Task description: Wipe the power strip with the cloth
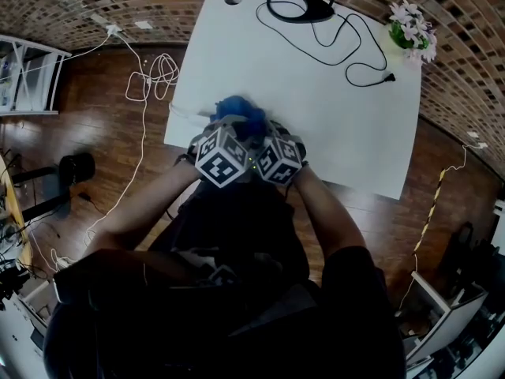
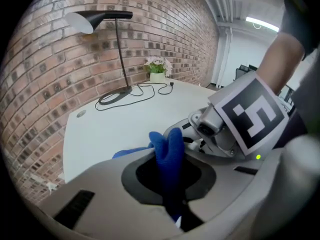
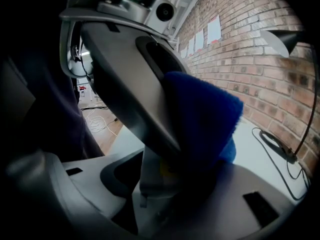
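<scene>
Your forearms (image 1: 319, 212) reach to the near edge of the white table (image 1: 316, 133), where both grippers sit pressed side by side. Your left gripper (image 2: 172, 171) has its jaws almost together, pinching a fold of the blue cloth (image 2: 167, 144). Your right gripper (image 3: 165, 194) is closed at a middling width on a pale bar, which I take to be the power strip (image 3: 147, 176), seen end-on with the cloth bunched against its top. You look to be mid-wipe. Next, keep the strip clamped firm and draw the cloth along its length, then turn the strip to reach the other faces.
</scene>
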